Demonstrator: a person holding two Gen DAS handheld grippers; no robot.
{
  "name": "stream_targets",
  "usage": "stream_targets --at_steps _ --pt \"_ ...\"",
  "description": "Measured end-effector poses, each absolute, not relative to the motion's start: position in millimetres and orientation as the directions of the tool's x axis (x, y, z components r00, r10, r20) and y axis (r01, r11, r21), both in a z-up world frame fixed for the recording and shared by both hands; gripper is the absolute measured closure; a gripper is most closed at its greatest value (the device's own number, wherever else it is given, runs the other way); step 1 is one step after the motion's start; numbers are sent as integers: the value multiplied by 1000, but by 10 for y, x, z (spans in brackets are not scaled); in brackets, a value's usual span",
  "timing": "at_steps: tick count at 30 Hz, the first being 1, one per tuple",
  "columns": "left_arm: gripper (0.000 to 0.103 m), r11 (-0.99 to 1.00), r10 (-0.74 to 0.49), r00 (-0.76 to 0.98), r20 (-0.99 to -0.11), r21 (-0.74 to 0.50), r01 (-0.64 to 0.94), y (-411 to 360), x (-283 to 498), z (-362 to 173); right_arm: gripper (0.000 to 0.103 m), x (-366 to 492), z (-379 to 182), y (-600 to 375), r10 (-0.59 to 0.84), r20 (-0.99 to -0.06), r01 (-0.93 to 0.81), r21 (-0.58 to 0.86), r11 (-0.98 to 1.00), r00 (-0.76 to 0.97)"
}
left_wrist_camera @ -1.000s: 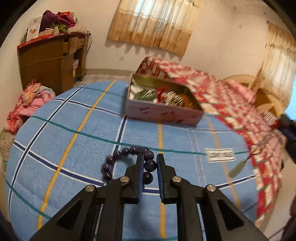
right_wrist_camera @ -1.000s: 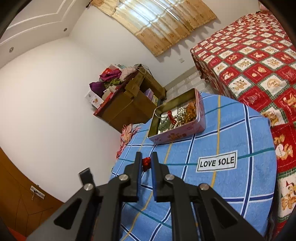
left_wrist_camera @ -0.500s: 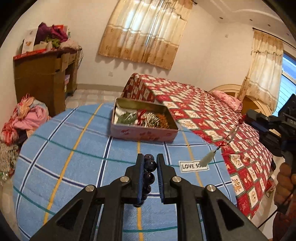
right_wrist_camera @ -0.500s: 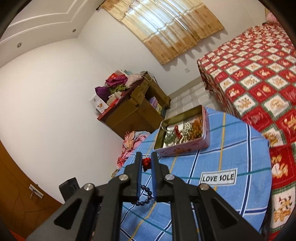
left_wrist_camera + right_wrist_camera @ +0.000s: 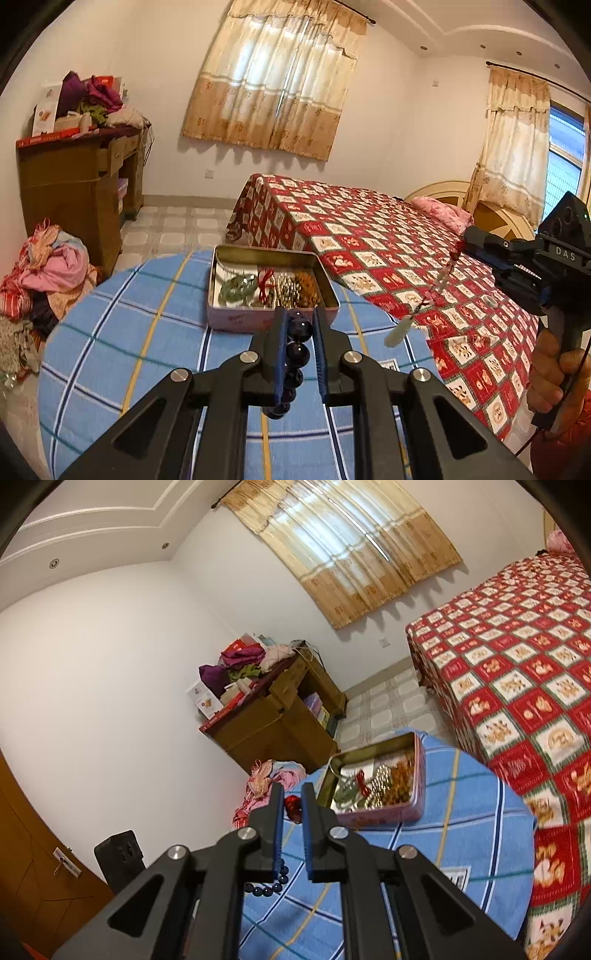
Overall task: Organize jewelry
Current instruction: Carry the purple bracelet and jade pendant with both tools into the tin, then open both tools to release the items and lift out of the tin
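My left gripper [image 5: 298,325] is shut on a dark purple bead bracelet [image 5: 297,354] and holds it high above the blue checked table [image 5: 122,332]; the beads hang below the jaws, also seen in the right wrist view [image 5: 271,884]. My right gripper [image 5: 292,803] is shut on the red knot [image 5: 293,806] of a pendant necklace; in the left wrist view its cord and pale green pendant [image 5: 397,334] dangle from it at the right. The open pink tin [image 5: 271,284] holds green, red, silver and amber jewelry at the table's far side.
A bed with a red patterned cover [image 5: 406,266] stands right of the table. A wooden desk piled with clothes [image 5: 74,177] is at the back left. A heap of clothes [image 5: 48,273] lies on the floor left of the table.
Both grippers have risen well above the table with their jewelry. The bracelet has left the cloth and hangs from the left gripper. The tin appears smaller and lower in view.
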State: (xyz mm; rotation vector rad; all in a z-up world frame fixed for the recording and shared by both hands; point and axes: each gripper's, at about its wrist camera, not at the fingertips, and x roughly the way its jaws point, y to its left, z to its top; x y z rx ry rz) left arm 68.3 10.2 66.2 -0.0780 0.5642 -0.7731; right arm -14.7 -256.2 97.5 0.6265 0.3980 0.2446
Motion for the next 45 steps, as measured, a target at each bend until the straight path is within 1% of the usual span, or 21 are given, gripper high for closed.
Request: stream_targets --at_steps 10,17,21,24,27,34,39,45 --pt "90 715 -688 590 -424 -251 653 -83 965 776 91 234 1020 -2629 353 -267 -126 611 781 897" --pt "90 704 -697 596 -399 -223 674 -324 1226 870 91 580 1102 -2706 338 -250 -132 594 794 907" --pt "90 706 -695 599 -397 -222 672 -425 1425 830 91 814 1054 -2753 327 -254 -122 589 799 910" --pt "90 711 -691 599 -405 -232 664 -509 1571 740 91 980 952 -2782 312 -271 -104 580 808 911" --pt "90 724 -674 607 -422 -214 655 -616 1697 627 91 1177 779 -2833 304 -300 -78 585 807 904" --pt "90 749 -635 601 -485 -195 633 -796 1962 263 91 1540 307 -2958 305 -367 -17 614 789 879" --pt "90 771 -594 612 -523 -151 619 -856 2052 69 91 1656 89 -3010 301 -400 19 626 779 866" --pt "90 785 -566 615 -550 -132 605 -855 2087 -87 91 1721 -120 -2967 289 -443 46 605 795 849"
